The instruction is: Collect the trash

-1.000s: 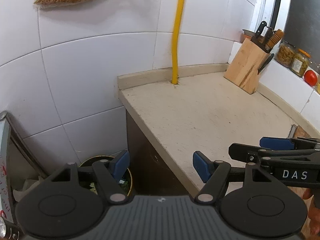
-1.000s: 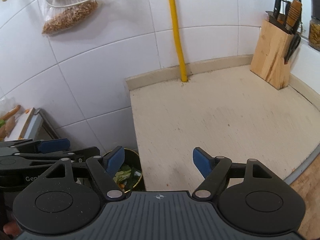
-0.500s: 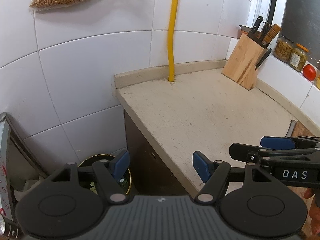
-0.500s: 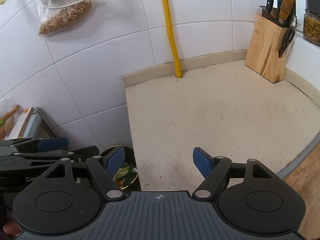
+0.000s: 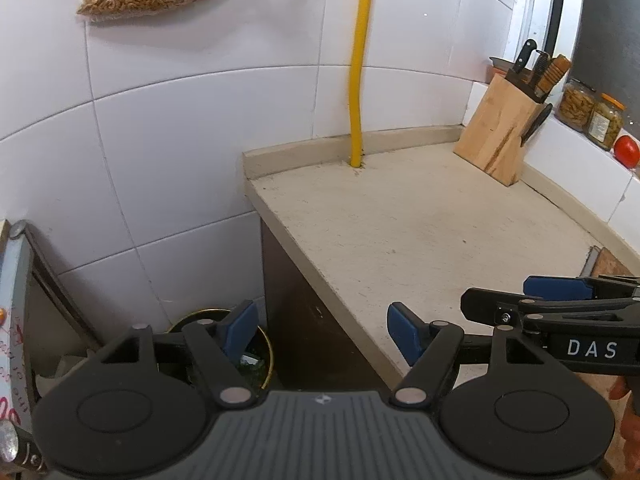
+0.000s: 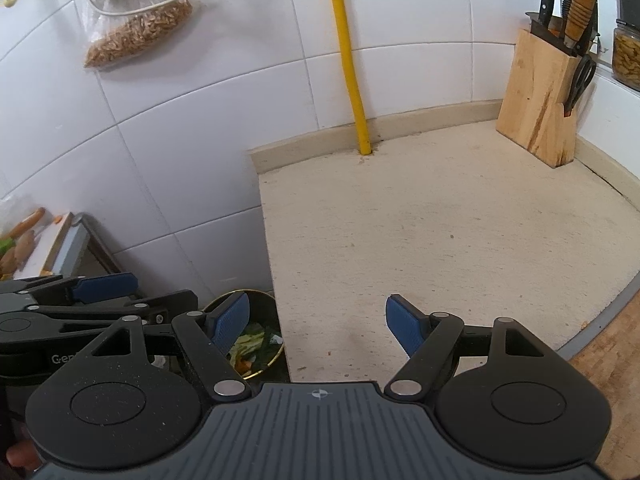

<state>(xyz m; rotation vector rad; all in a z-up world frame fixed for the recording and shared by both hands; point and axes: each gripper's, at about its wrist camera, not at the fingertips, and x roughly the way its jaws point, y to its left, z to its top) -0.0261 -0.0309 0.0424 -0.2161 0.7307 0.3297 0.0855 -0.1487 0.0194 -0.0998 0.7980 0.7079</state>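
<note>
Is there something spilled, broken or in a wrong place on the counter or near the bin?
Nothing serious stands out. The counter shows only tiny crumbs near its front edge, the knife block stands upright, and the vegetable scraps lie inside the bin.

Lighting: bright, even daylight, strongest at the right. Wall tiles (image 5: 192, 128) carry soft sheen, no harsh glare. Shadow: deep under the table (image 6: 440, 224) edge, dim bin (image 6: 264, 344). Distortion: heavy fisheye curvature, dark vignetted corners. Focus: sharp centre, slight softness toward edges.
</note>
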